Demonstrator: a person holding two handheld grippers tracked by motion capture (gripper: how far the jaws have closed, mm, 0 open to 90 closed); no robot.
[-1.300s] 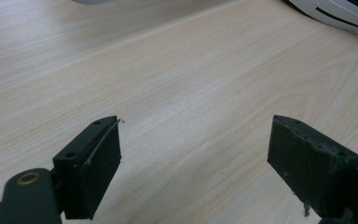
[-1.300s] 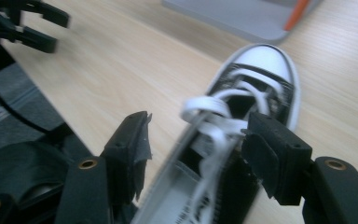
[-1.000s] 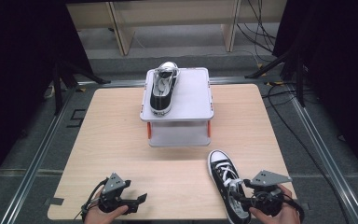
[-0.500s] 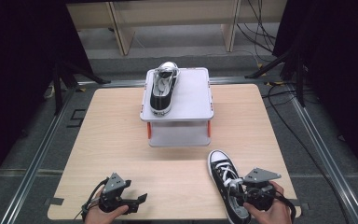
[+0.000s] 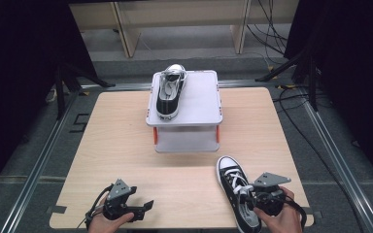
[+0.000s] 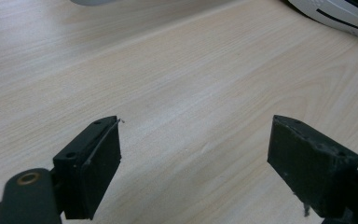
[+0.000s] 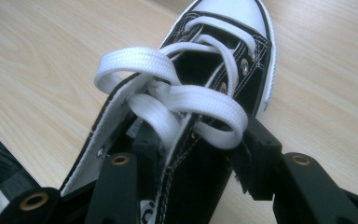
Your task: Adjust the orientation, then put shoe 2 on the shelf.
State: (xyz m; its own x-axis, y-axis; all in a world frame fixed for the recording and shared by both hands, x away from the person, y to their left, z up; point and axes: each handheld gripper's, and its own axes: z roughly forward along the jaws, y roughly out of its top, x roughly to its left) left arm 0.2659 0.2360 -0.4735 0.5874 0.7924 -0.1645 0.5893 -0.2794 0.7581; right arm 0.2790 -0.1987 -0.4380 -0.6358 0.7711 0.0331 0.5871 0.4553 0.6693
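Since the earlier frames, the right gripper has settled lower onto the near sneaker, and its jaws have just been closing. 1 jaw now sits inside the shoe opening and 1 outside the right wall, clamping the black canvas by the laces. That sneaker lies on the table at the near right edge. The left gripper stands open, holding nothing. The second sneaker rests on the white box.
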